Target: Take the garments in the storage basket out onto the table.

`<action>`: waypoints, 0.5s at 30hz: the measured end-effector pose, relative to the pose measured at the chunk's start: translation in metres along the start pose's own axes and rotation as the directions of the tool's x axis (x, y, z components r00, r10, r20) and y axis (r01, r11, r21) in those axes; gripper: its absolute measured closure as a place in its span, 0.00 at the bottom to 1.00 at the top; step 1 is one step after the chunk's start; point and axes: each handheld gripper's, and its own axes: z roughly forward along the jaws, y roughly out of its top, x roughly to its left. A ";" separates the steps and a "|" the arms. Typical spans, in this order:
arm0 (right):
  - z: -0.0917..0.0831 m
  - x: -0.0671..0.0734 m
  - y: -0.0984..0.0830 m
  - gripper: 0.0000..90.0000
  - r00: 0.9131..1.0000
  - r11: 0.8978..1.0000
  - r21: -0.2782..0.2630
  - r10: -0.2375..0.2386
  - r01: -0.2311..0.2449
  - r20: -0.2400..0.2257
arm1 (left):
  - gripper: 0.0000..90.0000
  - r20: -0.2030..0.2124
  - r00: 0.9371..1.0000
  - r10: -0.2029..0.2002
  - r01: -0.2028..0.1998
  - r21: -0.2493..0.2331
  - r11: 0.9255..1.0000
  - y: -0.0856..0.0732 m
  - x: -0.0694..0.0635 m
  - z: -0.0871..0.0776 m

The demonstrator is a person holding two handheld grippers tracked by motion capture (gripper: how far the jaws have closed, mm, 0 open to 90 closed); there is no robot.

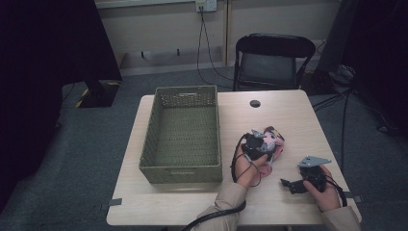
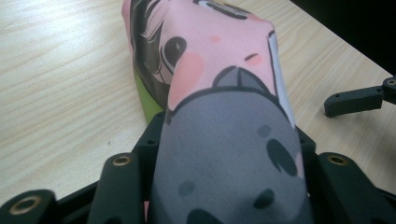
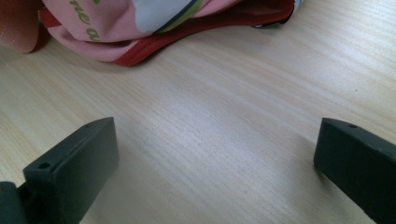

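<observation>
Left gripper (image 1: 263, 139) fingers (image 2: 116, 186) part-open, pressed around the pink printed fabric pouch (image 2: 224, 116) on the desk (image 1: 284, 115); right gripper (image 1: 287, 184) fingers (image 3: 70, 168) wide, empty, beside it.

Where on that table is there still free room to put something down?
Inside the green basket, and on bare table behind the pink cloth bag, around the round hole. It is crowded near the front, around the left gripper and right gripper.

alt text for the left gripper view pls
A pink and grey printed cloth lies bunched between the left gripper's two black jaws and stretches away over a pale wooden table. At the right edge, one black jaw of the right gripper rests on the table.
</observation>
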 end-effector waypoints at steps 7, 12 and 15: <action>0.000 0.000 0.000 0.00 1.000 1.000 0.000 0.000 0.000 0.001 | 0.50 -0.002 1.000 0.009 -0.009 0.006 1.000 0.000 -0.001 0.000; 0.000 0.000 0.000 0.00 1.000 1.000 0.000 0.001 -0.001 0.001 | 0.38 -0.014 1.000 0.014 -0.014 0.015 1.000 0.001 -0.001 -0.001; 0.000 0.000 0.000 0.00 1.000 1.000 0.000 0.001 -0.001 0.002 | 0.32 -0.019 1.000 0.015 -0.014 0.023 1.000 0.002 -0.002 -0.001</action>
